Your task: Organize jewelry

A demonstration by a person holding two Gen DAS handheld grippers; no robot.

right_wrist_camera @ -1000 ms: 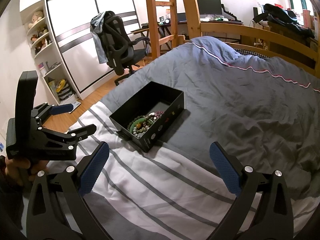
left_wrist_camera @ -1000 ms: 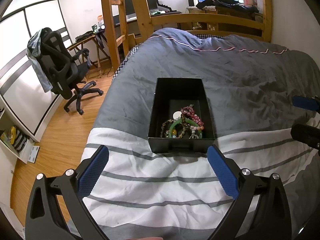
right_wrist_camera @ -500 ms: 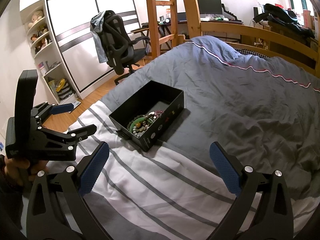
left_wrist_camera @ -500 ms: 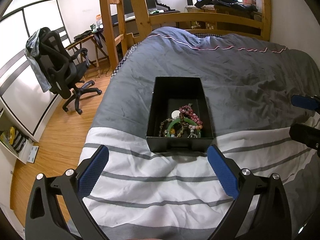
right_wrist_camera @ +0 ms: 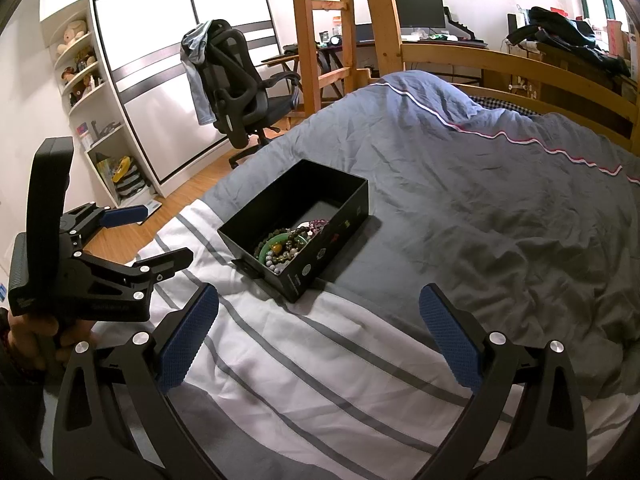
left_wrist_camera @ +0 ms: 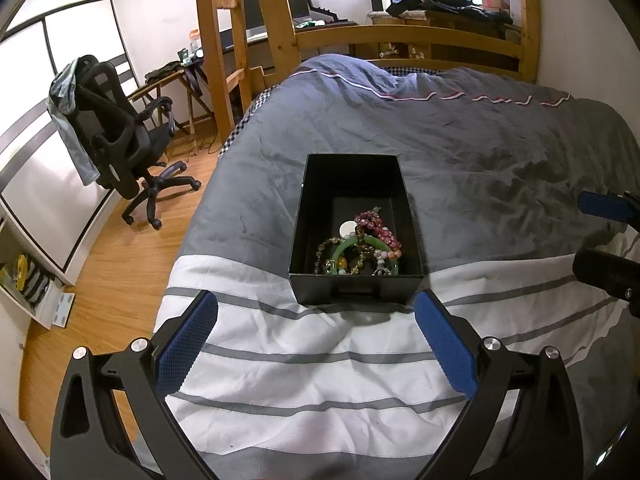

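Note:
An open black box (left_wrist_camera: 354,176) stands on the bed; in the right wrist view the box (right_wrist_camera: 344,224) lies ahead to the left. A pile of jewelry lies in its near end: a green bangle (left_wrist_camera: 352,245), a pink bead bracelet (left_wrist_camera: 378,224), brown bead strands (right_wrist_camera: 285,240). My left gripper (left_wrist_camera: 316,344) is open and empty, just short of the box's near wall. My right gripper (right_wrist_camera: 318,336) is open and empty, to the right of the box and apart from it. The left gripper also shows in the right wrist view (right_wrist_camera: 148,236).
The bed has a grey duvet (left_wrist_camera: 460,152) and a white striped cover (left_wrist_camera: 320,360) under the grippers. A black office chair (left_wrist_camera: 116,144) stands on the wood floor left of the bed. A wooden ladder and bed frame (left_wrist_camera: 280,32) rise behind. Shelves (right_wrist_camera: 80,92) line the left wall.
The left gripper has moved slightly back and tilted, so the box sits a little higher in its view. The right gripper has not visibly moved. Both stay open.

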